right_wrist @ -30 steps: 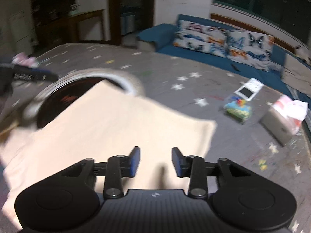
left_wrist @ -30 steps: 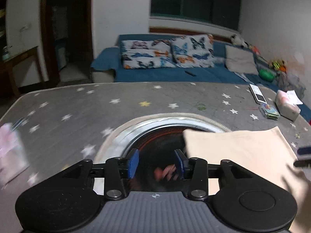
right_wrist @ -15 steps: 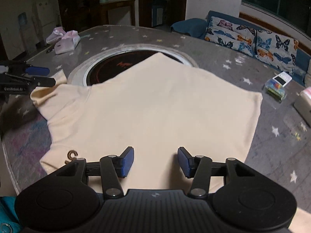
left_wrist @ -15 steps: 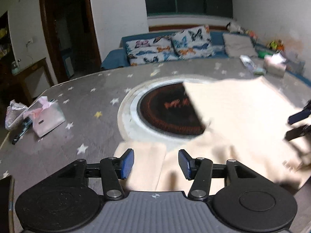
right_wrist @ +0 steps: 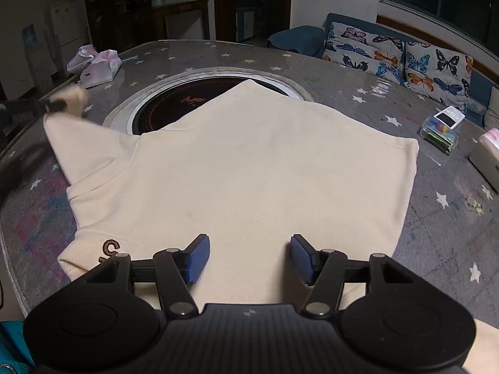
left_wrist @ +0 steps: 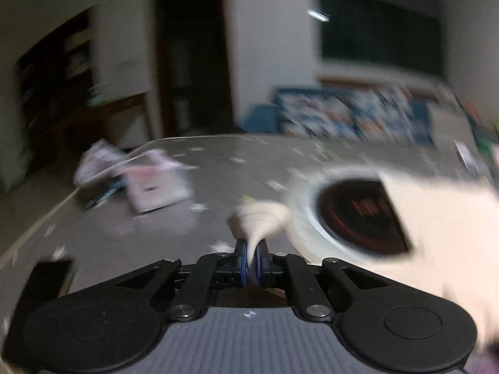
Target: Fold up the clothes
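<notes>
Left wrist view: left gripper pinches sleeve tip of cream shirt, view blurred; thin hold, cloth may slip out.

Right wrist view: right gripper spread wide, empty, above shirt lying flat on star-print table, partly over round cooktop; tissue box near edge. Butterfly-cushion sofa behind.

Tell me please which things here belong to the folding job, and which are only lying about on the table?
For the job:
cream garment
left gripper, jaws shut on a garment corner
right gripper, jaws open above the garment

Only lying about:
pink packets
clear box of small items
tissue box
round inset hob
</notes>
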The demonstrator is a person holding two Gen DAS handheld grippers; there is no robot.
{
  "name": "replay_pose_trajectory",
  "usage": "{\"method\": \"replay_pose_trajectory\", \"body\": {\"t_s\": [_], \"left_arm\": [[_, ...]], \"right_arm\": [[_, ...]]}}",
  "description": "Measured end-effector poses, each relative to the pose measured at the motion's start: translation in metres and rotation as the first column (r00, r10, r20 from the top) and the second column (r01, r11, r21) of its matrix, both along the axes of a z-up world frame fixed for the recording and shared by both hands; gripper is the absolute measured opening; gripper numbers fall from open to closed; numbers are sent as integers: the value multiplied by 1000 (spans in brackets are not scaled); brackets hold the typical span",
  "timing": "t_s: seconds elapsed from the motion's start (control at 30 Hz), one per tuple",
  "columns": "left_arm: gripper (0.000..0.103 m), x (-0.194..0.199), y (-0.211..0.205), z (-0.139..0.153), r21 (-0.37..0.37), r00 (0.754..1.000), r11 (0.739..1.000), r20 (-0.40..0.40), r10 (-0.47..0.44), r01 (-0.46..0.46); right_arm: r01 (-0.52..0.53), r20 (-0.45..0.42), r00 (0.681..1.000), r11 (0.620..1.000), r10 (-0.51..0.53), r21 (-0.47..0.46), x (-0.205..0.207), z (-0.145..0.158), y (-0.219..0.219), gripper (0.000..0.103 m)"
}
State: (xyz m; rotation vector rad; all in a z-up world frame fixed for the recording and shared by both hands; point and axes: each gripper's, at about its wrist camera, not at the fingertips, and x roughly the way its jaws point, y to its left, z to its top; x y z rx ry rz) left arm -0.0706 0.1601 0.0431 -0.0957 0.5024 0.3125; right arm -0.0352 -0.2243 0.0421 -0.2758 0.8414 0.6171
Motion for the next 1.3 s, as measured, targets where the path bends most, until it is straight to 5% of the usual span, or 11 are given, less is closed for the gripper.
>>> {"method": "replay_pose_trajectory", "body": {"t_s": [0.1,0.2,0.33,0.47,0.5,0.57,0.87,1.1,1.3], "left_arm": [[12,0,23,-13,-90,995,992,-51,84,-88],[16,1,34,-30,-94,987,985,-96,132,-141],[45,0,41,-29,-140,987,980,-95,127,-139],[42,9,38,-29,-95,990,989,-97,104,-113],[28,12,37,-30,-75,989,991,-107,102,-111],[24,19,38,-34,-44,989,993,-105,100,-105],[22,35,45,-25,2,978,986,-127,165,-166],[29,25,-13,1,-73,993,994,-73,-90,84],[29,27,-81,4,-149,919,913,-50,-391,380]], "right_arm": [[0,0,1000,1000,0,-1,0,0,0,60],[-1,-1,1000,1000,1,-4,0,0,1,60],[2,-4,1000,1000,-2,-6,1,0,1,61],[5,-3,1000,1000,-5,-10,1,0,3,62],[6,-2,1000,1000,-6,-11,1,0,3,62],[8,-3,1000,1000,-8,-12,1,0,3,62],[14,8,1000,1000,-13,-16,-3,0,4,64],[-18,19,1000,1000,18,-13,-14,5,7,64],[-56,40,998,998,56,1,-27,11,14,64]]}}
